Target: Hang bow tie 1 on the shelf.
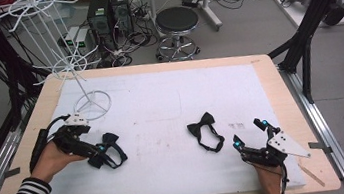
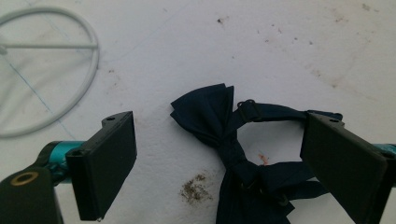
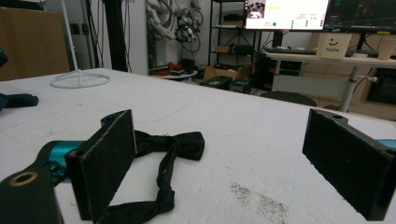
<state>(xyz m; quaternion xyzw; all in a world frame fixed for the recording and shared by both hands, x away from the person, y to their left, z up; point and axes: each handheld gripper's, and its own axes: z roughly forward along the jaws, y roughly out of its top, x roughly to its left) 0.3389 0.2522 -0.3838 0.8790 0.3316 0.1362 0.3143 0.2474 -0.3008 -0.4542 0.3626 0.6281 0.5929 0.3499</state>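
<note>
On the white-covered counter point(image 1: 160, 98) lie two dark bow ties. The left claw point(image 1: 100, 152) sits low at the counter's left side, its jaws spread wide on either side of the navy bow tie point(image 1: 109, 150). In the left gripper view this navy bow tie point(image 2: 224, 140) lies flat between the two black pads, nearer the right-hand pad, where its strap loop runs just behind that pad (whether cloth and pad touch cannot be told); nothing is pinched. The round base of a white wire stand point(image 1: 91, 105) rests on the counter just beyond the left claw, its ring point(image 2: 46, 70) showing in the upper left corner of the left gripper view.

The right claw point(image 1: 250, 134) hovers near the counter's front right corner, jaws also wide apart and holding nothing. The black bow tie point(image 1: 205, 131) lies near the counter's middle, a short way to the left of that claw. In the right gripper view the black bow tie point(image 3: 180, 144) lies partly behind the left-hand pad, strap trailing toward the camera.
</note>
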